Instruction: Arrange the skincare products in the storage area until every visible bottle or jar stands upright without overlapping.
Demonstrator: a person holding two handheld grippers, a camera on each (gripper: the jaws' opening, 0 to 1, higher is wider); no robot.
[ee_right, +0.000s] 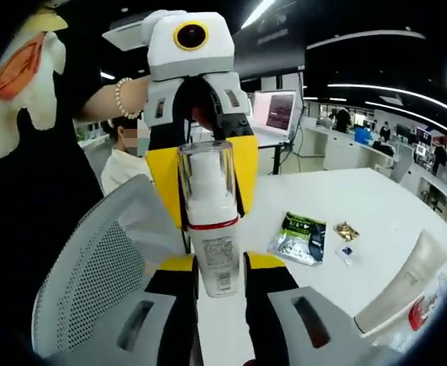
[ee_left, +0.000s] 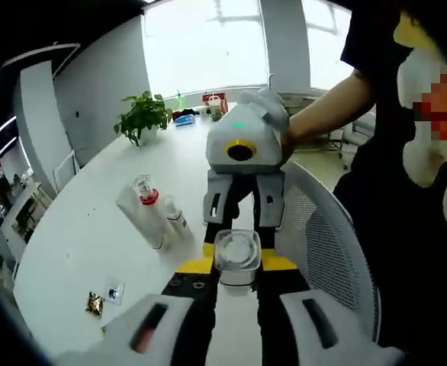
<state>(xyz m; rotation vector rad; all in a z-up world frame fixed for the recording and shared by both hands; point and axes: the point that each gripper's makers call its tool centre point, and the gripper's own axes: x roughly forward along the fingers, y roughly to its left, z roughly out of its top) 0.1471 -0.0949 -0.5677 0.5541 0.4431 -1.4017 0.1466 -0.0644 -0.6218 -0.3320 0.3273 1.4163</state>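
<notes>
A white pump bottle (ee_right: 212, 252) with a red band and a clear cap (ee_right: 206, 164) is held in the air between both grippers. My right gripper (ee_right: 217, 271) is shut on its lower body. My left gripper (ee_left: 237, 265) closes its yellow tips on the clear cap (ee_left: 237, 255), seen end-on; in the right gripper view the left gripper (ee_right: 206, 179) sits around the cap. The right gripper (ee_left: 242, 210) faces the left camera. On the white table (ee_left: 78, 244) lie a white tube (ee_left: 143, 213) with a red cap and a small bottle (ee_left: 175, 216).
A grey mesh chair back (ee_left: 330, 244) (ee_right: 94, 282) stands close under the grippers. A green sachet (ee_right: 300, 236) and two small sachets (ee_right: 347, 231) (ee_left: 94, 303) lie on the table. A cream tube (ee_right: 403, 282) lies at its edge. A potted plant (ee_left: 142, 114) stands far off.
</notes>
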